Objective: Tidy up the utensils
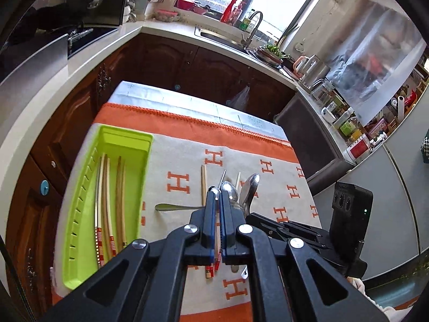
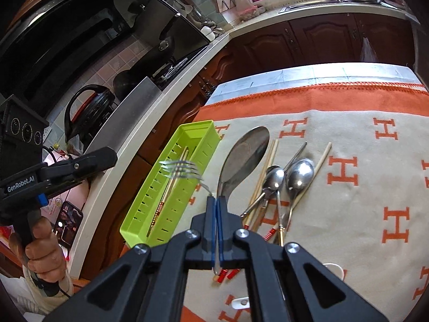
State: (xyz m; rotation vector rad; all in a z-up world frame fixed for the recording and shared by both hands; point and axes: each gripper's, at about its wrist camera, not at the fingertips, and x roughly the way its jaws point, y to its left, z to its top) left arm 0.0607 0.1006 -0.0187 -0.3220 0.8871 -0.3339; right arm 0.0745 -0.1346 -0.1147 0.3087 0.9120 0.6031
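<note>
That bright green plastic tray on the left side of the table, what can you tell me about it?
The lime-green plastic tray is a long, shallow rectangular trough with a row of narrow slots along its side wall. It lies flat on the orange-and-cream cloth, near the table's left edge. Inside lie several wooden chopsticks with red-banded ends, side by side along its length. Neither gripper touches it.

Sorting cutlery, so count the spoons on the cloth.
3. Big spoon beside the tray, small spoon right of it, third spoon right of that, all among chopsticks. The right gripper may hide more.
</note>
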